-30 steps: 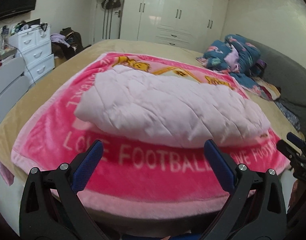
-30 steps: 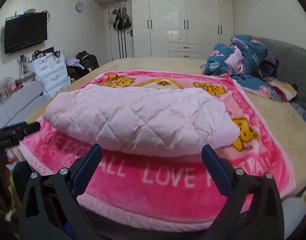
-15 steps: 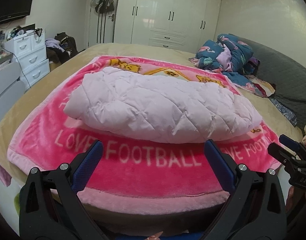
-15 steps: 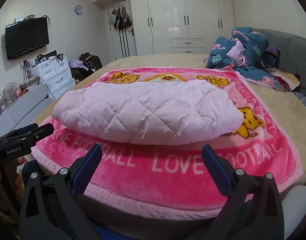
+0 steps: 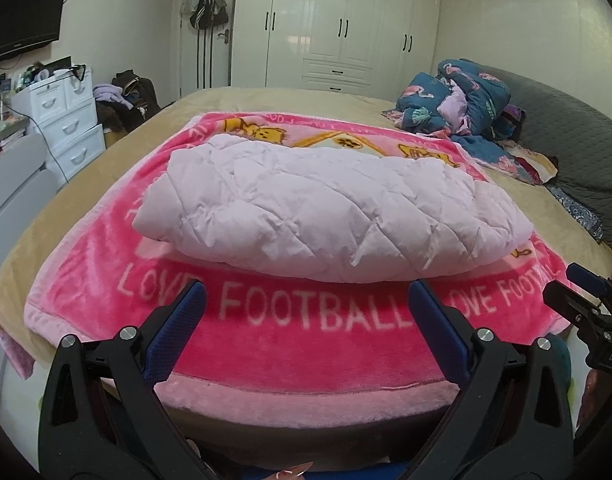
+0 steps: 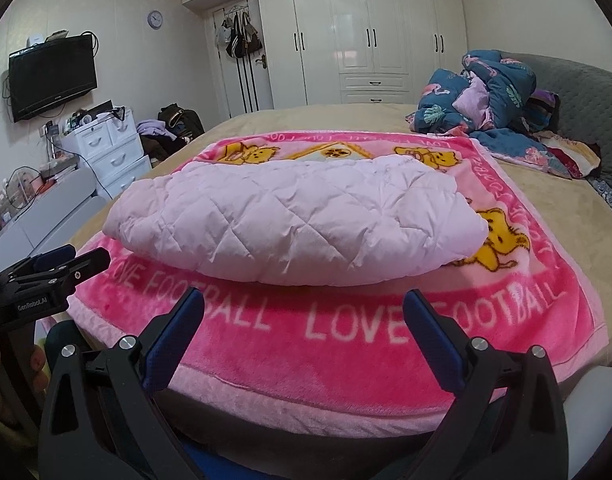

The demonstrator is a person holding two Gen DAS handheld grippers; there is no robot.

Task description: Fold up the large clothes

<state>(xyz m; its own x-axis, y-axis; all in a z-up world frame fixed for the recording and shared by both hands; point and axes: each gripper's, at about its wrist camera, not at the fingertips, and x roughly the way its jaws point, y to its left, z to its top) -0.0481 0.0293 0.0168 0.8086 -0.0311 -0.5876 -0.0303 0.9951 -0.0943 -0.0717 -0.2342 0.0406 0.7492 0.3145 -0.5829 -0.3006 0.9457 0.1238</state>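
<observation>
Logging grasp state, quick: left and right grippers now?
Left gripper: jaws open, holding nothing.
Right gripper: jaws open, holding nothing.

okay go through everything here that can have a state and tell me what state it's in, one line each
Left gripper: open, empty.
Right gripper: open, empty.
Pale pink quilted garment: folded, lying on the blanket.
Pink blanket: spread flat on the bed.
Wardrobe doors: closed.
Wall TV: off.

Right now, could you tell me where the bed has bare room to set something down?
Free: the tan bedspread beyond the pink blanket, toward the wardrobe; the tan strip left of the blanket. Crowded: the quilted garment fills the blanket's middle, and the blue bedding pile takes the far right corner.
</observation>
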